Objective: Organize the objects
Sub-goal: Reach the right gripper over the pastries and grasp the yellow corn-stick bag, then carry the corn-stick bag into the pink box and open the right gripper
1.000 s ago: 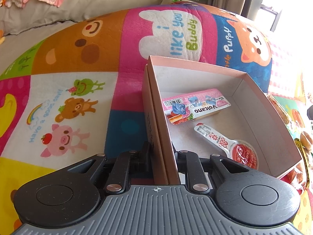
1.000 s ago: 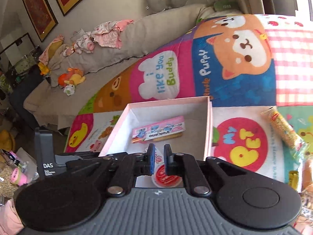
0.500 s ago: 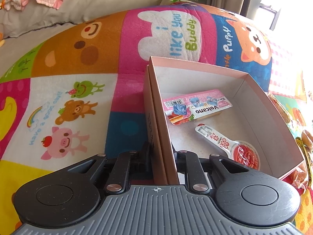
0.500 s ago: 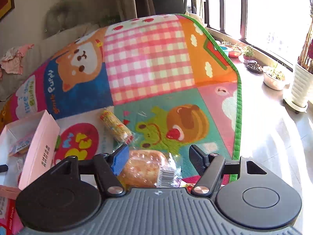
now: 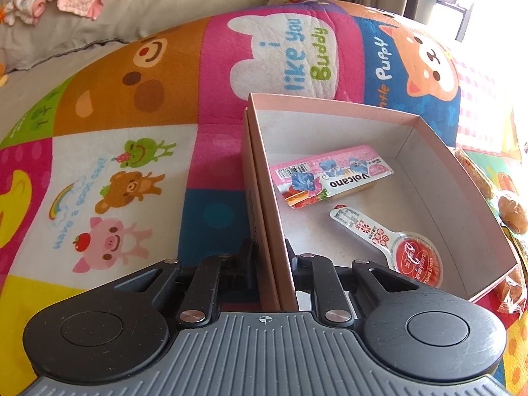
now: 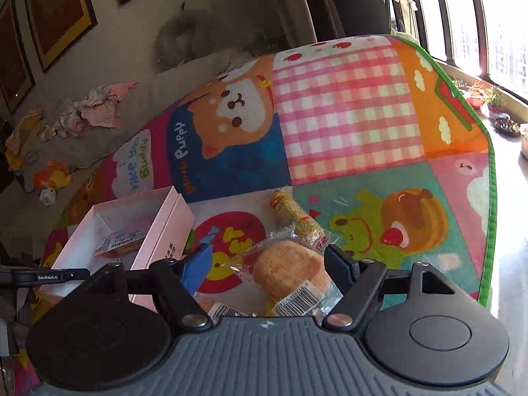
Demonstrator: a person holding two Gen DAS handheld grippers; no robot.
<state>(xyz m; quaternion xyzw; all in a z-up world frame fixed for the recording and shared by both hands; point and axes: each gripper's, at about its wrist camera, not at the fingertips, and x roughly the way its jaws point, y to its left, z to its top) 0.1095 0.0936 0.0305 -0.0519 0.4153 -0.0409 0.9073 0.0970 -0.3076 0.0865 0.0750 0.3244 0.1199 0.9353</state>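
Observation:
A pink cardboard box (image 5: 468, 178) (image 6: 165, 227) lies open on the colourful play mat. My left gripper (image 5: 269, 254) is shut on the box's near left wall. Inside lie a pink Volcano snack pack (image 5: 333, 178) (image 6: 120, 242) and a spoon-shaped red sauce pack (image 5: 392, 244). My right gripper (image 6: 267, 260) hovers over a bread bun in clear wrap (image 6: 290, 274); its jaws are opening and stand either side of the bun without pressing it. A yellow noodle-snack tube (image 6: 297, 221) lies just beyond the bun.
The cartoon play mat (image 6: 346, 115) ends in a green border (image 6: 491, 231) at the right, with bare floor and potted plants (image 6: 495, 102) beyond. A grey sofa (image 5: 148, 3) with baby clothes (image 6: 92, 112) and a plush toy (image 6: 52, 176) runs along the back. More wrapped snacks (image 5: 511, 211) lie right of the box.
My right gripper swung from over the box to the right, opened wide, and now straddles the wrapped bun. The left gripper kept its hold on the box wall.

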